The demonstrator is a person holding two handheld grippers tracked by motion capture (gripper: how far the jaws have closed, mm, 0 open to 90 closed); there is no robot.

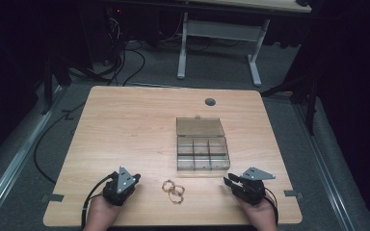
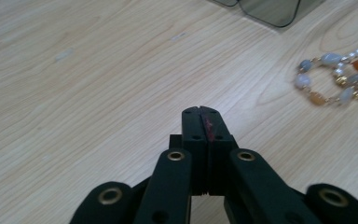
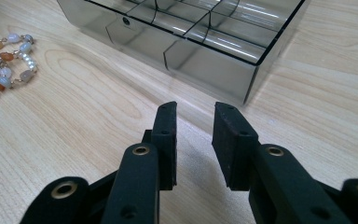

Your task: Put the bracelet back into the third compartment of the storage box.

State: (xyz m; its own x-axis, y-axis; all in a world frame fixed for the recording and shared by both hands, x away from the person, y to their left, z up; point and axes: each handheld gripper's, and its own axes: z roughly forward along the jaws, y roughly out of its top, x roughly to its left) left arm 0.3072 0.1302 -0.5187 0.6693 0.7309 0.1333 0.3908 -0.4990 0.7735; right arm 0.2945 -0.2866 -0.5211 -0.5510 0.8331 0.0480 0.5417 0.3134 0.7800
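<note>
As the high view has it, the light wood worktop carries a smoky clear compartment box right of centre, lid swung open and lying flat on the far side. Box is split into small cells, two rows of three as far as I can tell; contents too small to make out. Beaded bracelets lie in a small cluster near the front edge, just in front of the box's left corner, not touching it. Left hand-held gripper sits left of the bracelets, right hand-held gripper right of them, both low over the front strip, each with a grey three-cornered plate on top. A hand and a hand come in from the bottom edge. Dark round grommet hole near the far edge. White desk frame and cables on the floor beyond.

Left gripper view: jaws of the left hand-held gripper pressed fully together, nothing between them, over bare wood. Bracelets at upper right, well clear of the tips: pale, orange and pearl-like beads with gold links. Box corner at top.

Right gripper view: right hand-held gripper spread apart, gap empty, pointed at the near wall of the box, close but not touching. Bracelets at far left.
</note>
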